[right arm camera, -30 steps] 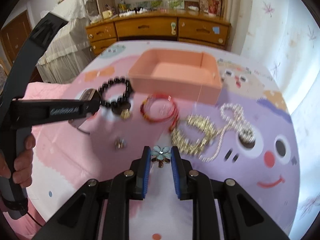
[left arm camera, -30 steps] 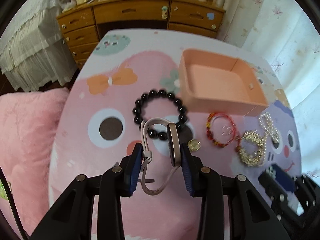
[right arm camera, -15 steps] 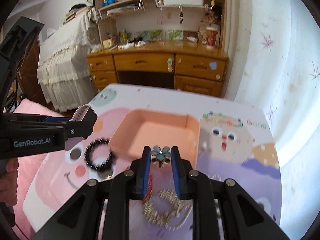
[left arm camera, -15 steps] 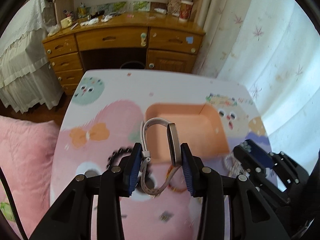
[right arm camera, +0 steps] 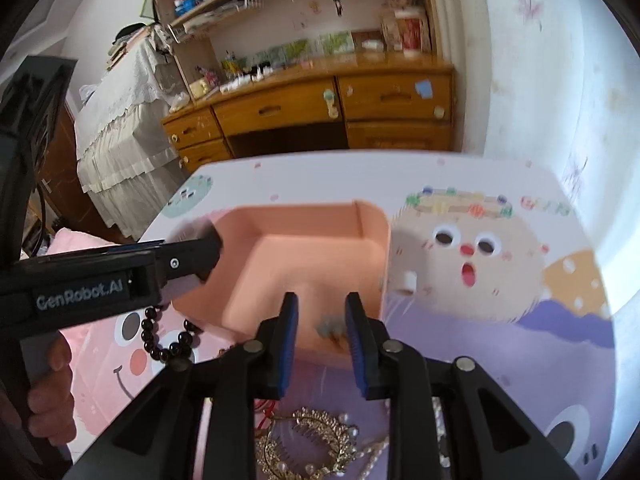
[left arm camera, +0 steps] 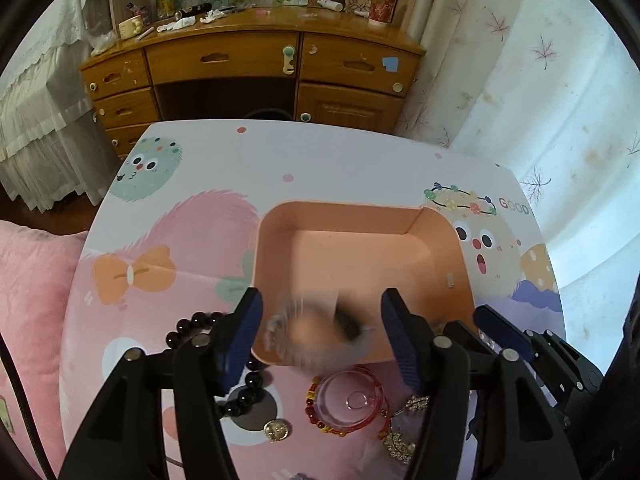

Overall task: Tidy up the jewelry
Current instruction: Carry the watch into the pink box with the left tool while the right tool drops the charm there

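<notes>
left wrist view: the left tongs (left arm camera: 320, 326) stand wide apart, blue pads on either side of a blurred grey-and-pink object (left arm camera: 316, 326) that sits between them without touching either pad. it lies over the near end of the peach tray (left arm camera: 460, 264); the blur hides whether it rests on the tray floor or hangs above it. the tray sits on the worktop (left arm camera: 320, 160), which carries a cartoon-print cover. just outside the tray's near left corner a black bead bracelet (left arm camera: 240, 396) lies partly under the left finger. near the tray's front wall lie a red bead bracelet (left arm camera: 346, 402), a small gold round piece (left arm camera: 276, 430) and a gold ornament (left arm camera: 400, 440), the last partly hidden by the right finger. the right tongs (left arm camera: 504, 330) show at the lower right edge, beside the tray's near right corner. a wooden desk (left arm camera: 248, 60) stands beyond the worktop.

right wrist view: the right tongs (right arm camera: 322, 330) are parted, and a small blurred blue-green piece (right arm camera: 330, 326) shows in the gap over the tray's (right arm camera: 376, 240) near edge; i cannot tell whether a pad touches it. the left tongs (right arm camera: 200, 256) reach in from the left over the tray's far left rim. the black bead bracelet (right arm camera: 160, 340) lies left of the tray. a gold comb-like ornament (right arm camera: 312, 444) with pearls lies nearest the camera, below the fingers.
</notes>
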`<state>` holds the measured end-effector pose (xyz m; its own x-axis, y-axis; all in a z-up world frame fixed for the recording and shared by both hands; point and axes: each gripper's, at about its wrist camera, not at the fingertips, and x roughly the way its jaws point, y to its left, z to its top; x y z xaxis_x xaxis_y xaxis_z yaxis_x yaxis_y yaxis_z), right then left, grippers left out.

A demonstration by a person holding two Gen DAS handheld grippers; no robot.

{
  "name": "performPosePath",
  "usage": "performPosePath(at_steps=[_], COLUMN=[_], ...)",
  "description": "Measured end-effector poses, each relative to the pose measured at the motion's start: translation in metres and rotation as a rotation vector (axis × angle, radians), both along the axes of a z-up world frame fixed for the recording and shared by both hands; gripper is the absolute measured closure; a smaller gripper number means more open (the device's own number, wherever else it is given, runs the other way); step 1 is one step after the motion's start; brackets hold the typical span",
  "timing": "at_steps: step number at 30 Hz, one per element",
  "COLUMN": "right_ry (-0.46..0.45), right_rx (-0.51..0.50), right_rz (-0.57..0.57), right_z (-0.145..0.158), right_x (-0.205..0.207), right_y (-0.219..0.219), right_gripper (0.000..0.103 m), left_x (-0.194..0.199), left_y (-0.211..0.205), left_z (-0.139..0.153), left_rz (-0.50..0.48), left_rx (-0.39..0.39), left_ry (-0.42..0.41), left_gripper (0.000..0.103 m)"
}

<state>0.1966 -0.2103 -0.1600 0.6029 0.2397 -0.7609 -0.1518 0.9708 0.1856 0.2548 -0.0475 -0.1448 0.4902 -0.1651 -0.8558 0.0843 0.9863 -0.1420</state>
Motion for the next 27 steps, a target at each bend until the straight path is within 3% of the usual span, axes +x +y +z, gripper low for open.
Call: performPosePath(at_steps=[2, 6, 11, 14, 19, 24, 27], right_ry=[-0.003, -0.012, 0.008, 0.009, 0.029, 0.1, 0.138], right_rx=[0.01, 0.024, 0.047, 0.068, 0.115, 0.144, 0.145], right_rz=[-0.008, -0.021, -0.047, -0.063, -0.065, -0.024, 0.024], right_z=[0.0, 0.003, 0.004, 0.005, 0.003, -0.008, -0.015], right_x=[-0.001, -0.005, -0.015, -0.025, -0.047, -0.066, -0.077], right_y=[-0.003, -0.008, -0.011, -0.012, -0.002, 0.022, 0.043], right_gripper=[0.057, 0.051, 0.044, 0.031, 0.03, 0.03, 0.03], left_x=[-0.002, -0.005, -0.01, -0.014, -0.016, -0.011, -0.009], left_y=[0.004, 0.018, 0.041, 0.058, 0.086, 0.11, 0.114], left_z=[0.005, 0.01, 0.003, -0.008, -0.03, -0.051, -0.059], left_rz=[0.007, 0.024, 0.065, 0.105, 0.155, 0.201, 0.196], left_rx=[0.016, 0.056, 0.115, 0.156, 0.197, 0.172, 0.163], left_ry=[-0.015, -0.018, 0.02, 0.058, 0.119, 0.151, 0.154], left_gripper=[0.032, 0.023, 0.023, 0.023, 0.023, 0.023, 0.031])
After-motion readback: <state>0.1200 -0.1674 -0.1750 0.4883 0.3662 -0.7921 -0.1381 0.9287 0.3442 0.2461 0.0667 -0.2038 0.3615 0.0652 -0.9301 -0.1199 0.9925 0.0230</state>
